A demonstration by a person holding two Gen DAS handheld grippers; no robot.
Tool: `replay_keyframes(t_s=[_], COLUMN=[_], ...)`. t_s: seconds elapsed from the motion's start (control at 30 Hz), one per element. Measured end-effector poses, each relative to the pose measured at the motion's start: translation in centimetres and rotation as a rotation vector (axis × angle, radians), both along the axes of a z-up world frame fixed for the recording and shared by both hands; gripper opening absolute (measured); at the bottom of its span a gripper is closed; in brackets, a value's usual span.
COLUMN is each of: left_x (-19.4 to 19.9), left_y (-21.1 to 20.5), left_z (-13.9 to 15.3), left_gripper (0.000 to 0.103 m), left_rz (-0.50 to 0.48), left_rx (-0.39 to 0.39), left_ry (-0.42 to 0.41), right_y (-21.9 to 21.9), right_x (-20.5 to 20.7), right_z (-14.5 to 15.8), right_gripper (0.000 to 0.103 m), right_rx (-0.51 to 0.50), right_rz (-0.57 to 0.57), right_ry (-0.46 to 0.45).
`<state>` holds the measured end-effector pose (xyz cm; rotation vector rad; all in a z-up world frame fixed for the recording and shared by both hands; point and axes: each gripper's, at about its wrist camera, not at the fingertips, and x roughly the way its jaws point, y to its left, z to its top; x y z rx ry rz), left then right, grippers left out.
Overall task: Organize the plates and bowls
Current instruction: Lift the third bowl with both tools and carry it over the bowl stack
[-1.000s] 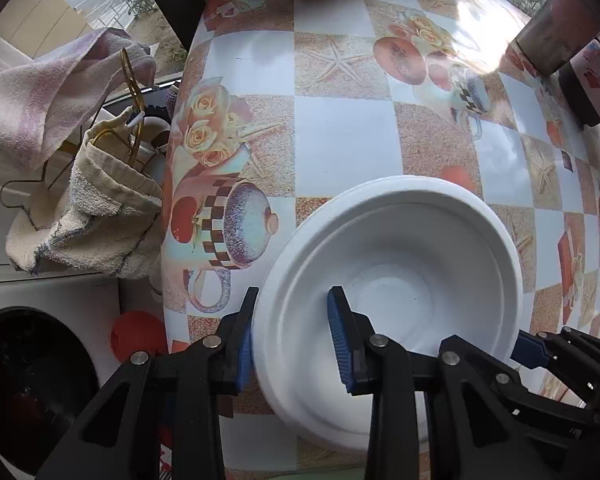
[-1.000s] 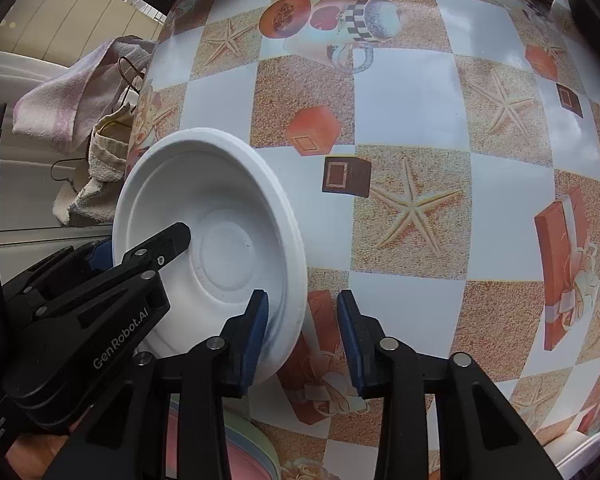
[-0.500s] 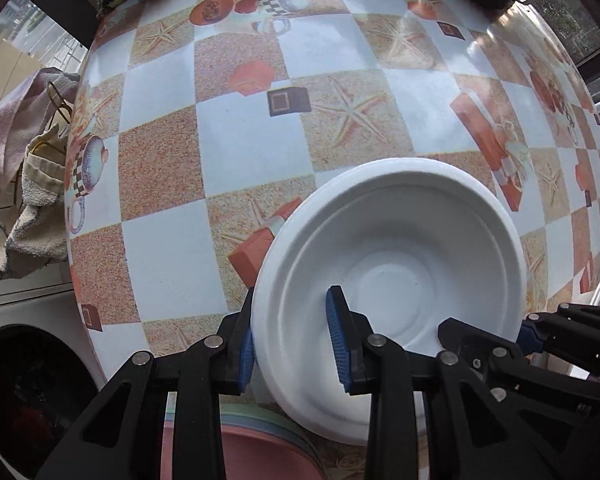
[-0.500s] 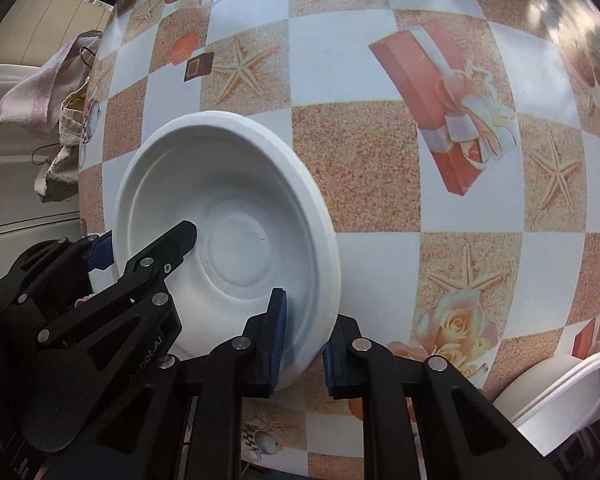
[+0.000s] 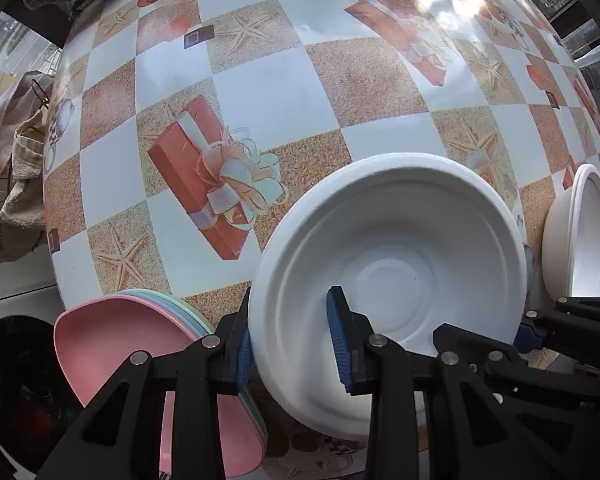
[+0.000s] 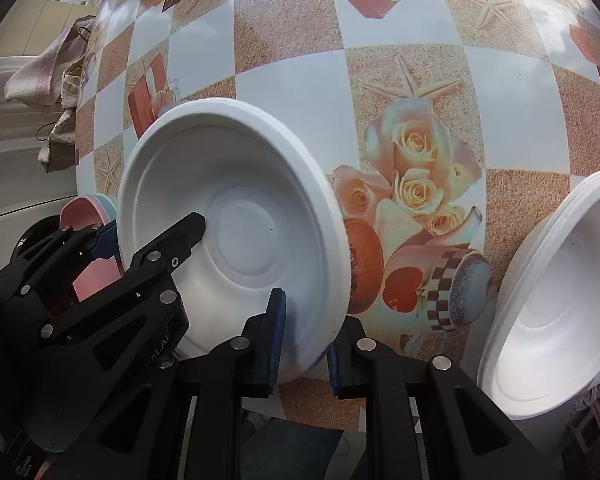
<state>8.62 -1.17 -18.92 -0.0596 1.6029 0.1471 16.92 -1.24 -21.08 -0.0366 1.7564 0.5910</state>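
A white foam bowl (image 5: 396, 256) is held above the patterned table by both grippers. My left gripper (image 5: 292, 340) is shut on its left rim, one finger inside and one outside. My right gripper (image 6: 304, 340) is shut on its opposite rim; the bowl (image 6: 236, 232) fills the middle of the right wrist view. A stack of white bowls (image 6: 548, 312) stands at the right, also seen in the left wrist view (image 5: 580, 240). A stack of pastel plates with a pink one on top (image 5: 112, 344) lies at the table's near left edge.
The table wears a checked cloth (image 5: 260, 80) with starfish, gift and rose prints. Towels (image 5: 16, 160) hang beyond the table's left edge. A dark round opening (image 5: 16, 392) lies below the left edge.
Both grippers have carried the white bowl rightward along the table. The pink plate stack and the white bowl stack have come into view. The grip on the bowl is unchanged.
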Motion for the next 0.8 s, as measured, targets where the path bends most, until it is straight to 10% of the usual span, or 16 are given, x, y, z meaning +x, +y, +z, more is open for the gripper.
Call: replay_keyframes(t_s=[0.8], left_x=[-2.2], left_y=[-4.7], left_z=[8.9], left_gripper=[0.036], left_rz=[-0.047], left_rx=[-0.040], left_ry=[-0.096], right_y=[-7.9], right_x=[-2.1], right_z=[7.2], right_gripper=[0.021], right_rx=[0.072], right_rz=[-0.099], right_ry=[-0.101])
